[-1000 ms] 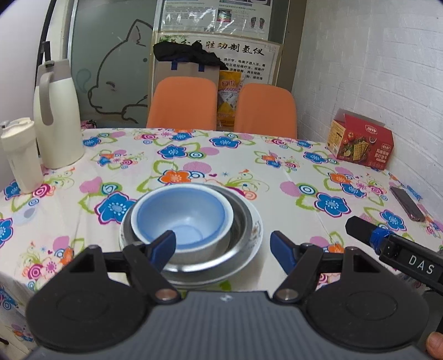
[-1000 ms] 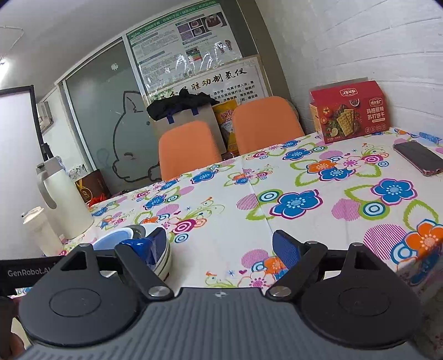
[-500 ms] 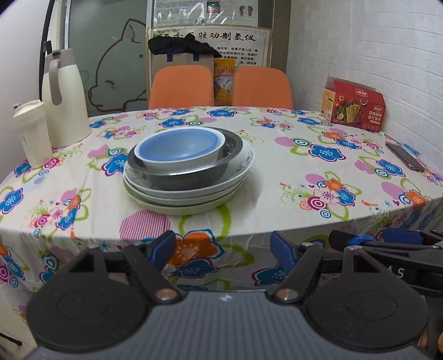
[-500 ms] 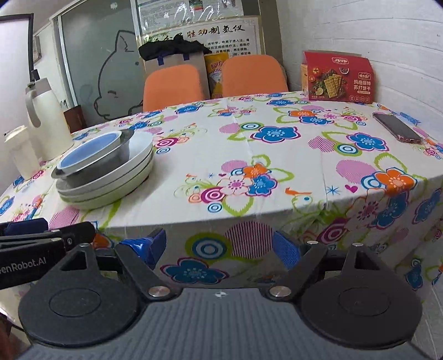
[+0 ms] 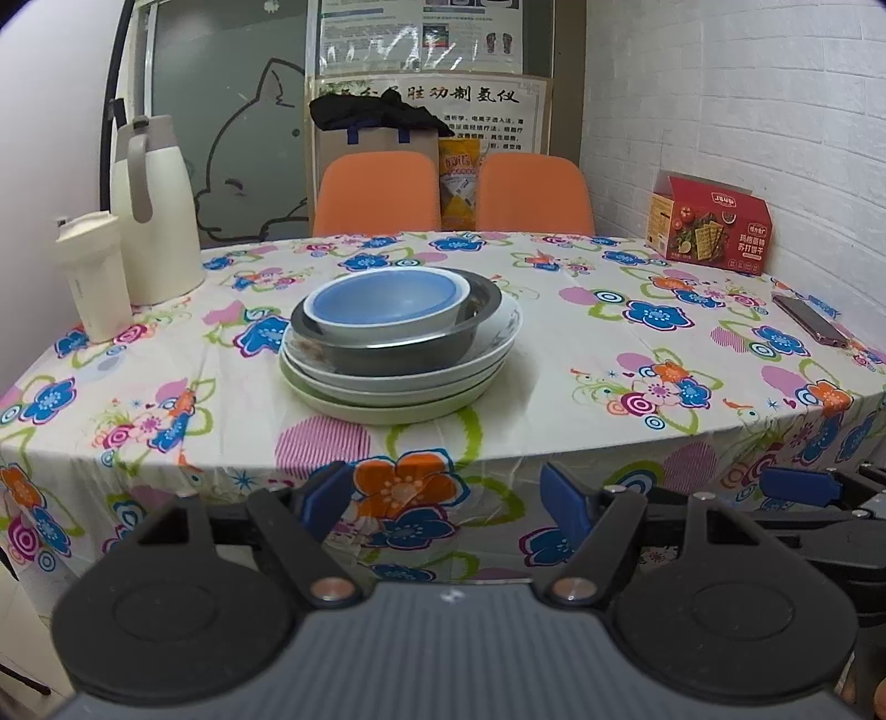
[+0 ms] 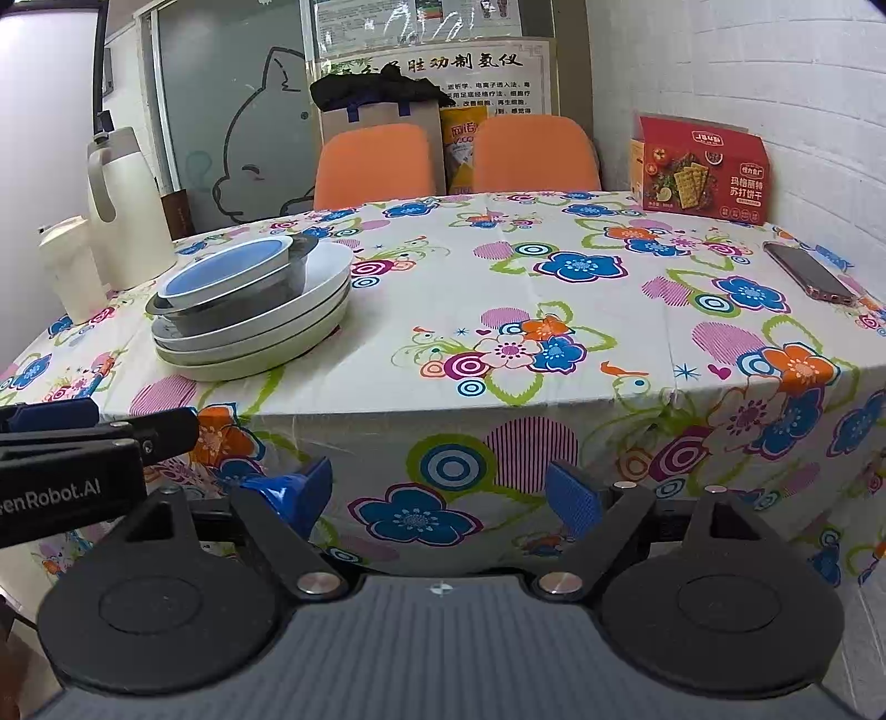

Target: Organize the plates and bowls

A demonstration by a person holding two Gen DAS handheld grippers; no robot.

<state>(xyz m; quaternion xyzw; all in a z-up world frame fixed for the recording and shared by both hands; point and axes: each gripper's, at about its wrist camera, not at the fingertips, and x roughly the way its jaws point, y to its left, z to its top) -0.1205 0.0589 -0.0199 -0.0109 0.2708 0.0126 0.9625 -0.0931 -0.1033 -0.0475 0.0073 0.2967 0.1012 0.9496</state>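
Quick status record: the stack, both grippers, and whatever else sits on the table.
stack: blue bowl inside steel bowl, on stacked plates
left gripper: open, holding nothing, short of the table edge
right gripper: open, holding nothing, short of the table edge
table, also: thermos jug, white cup, cracker box, phone

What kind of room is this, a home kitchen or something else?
Probably a break or dining room in a clinic or office, not a kitchen: wall posters, a frosted glass partition, and a flowered tablecloth with stacked dishes.
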